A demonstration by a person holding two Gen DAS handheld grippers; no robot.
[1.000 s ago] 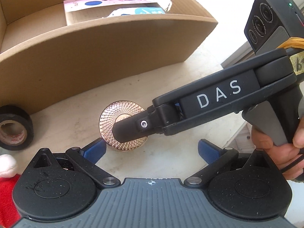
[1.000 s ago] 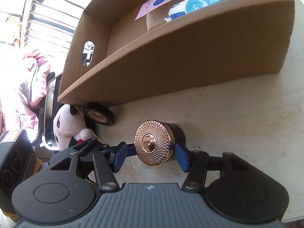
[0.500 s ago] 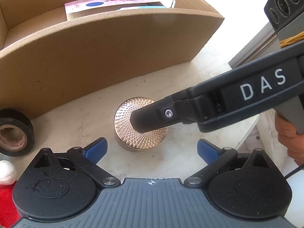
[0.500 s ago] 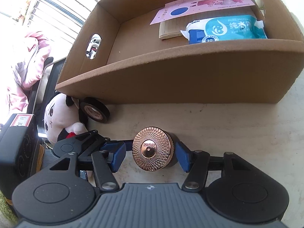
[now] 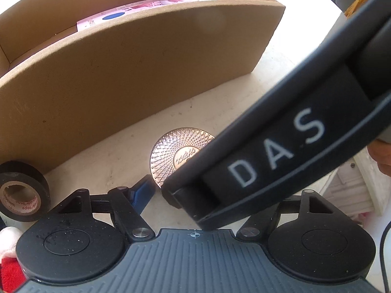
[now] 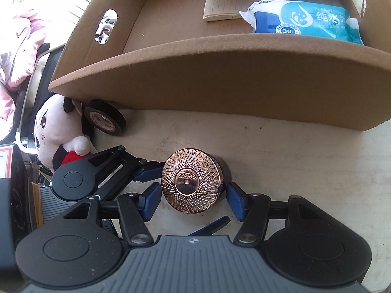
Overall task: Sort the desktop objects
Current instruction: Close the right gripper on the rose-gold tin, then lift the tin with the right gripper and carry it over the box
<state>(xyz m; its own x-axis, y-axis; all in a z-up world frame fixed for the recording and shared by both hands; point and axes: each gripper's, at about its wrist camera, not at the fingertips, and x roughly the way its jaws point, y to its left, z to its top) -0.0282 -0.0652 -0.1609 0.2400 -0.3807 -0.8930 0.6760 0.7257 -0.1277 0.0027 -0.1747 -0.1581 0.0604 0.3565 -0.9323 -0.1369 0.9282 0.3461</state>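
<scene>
- Pale tabletop (image 6: 293, 161) carries a cardboard box (image 6: 244, 78) at twelve o'clock.
- Copper-lidded jar (image 6: 191, 183) sits between the right gripper (image 6: 193, 196)'s spread blue pads, untouched.
- Left gripper (image 6: 168, 193) likewise straddles it, open.
- Step, I judge: grasping; next, close squarely, lift over the wall.

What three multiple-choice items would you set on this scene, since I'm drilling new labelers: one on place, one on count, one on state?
1. Where is the rose-gold jar? A on the table, before the cardboard box; B inside the box; C lifted in air.
2. How many like the black tape roll show? A none; B one; C three.
3. The right gripper is: A shut on tape; B shut, empty; C open, fingers flanking the jar.
A, it rests outside the box; B, a single roll lies there; C, its fingers stand spread.
</scene>
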